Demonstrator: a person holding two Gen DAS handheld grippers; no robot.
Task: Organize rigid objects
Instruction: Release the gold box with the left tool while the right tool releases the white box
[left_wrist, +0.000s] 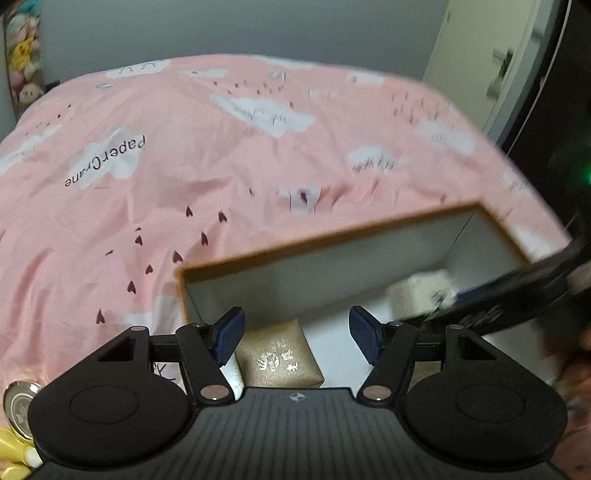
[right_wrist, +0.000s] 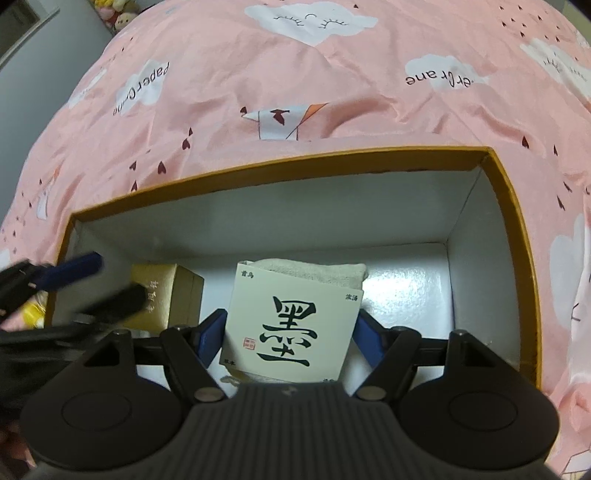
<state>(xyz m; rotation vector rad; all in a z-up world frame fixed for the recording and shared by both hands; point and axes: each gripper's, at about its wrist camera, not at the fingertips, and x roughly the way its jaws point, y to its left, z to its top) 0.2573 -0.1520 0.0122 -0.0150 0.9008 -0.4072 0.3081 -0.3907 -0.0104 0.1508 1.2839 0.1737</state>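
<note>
An open box with an orange rim (right_wrist: 280, 162) and white inside lies on the pink bed; it also shows in the left wrist view (left_wrist: 325, 240). A small gold box (left_wrist: 279, 356) sits inside at its left end, also seen in the right wrist view (right_wrist: 166, 295). My left gripper (left_wrist: 295, 334) is open and empty just above the gold box. My right gripper (right_wrist: 290, 332) is shut on a cream package with a large black character (right_wrist: 291, 328), held inside the box. That package is a blurred pale shape in the left wrist view (left_wrist: 421, 291).
The pink bedsheet (left_wrist: 221, 155) with clouds and hearts surrounds the box. A round silver object (left_wrist: 18, 404) and a yellow item (left_wrist: 14, 450) lie at the left wrist view's lower left. Plush toys (left_wrist: 22, 62) stand far left; a door (left_wrist: 480, 55) is at the right.
</note>
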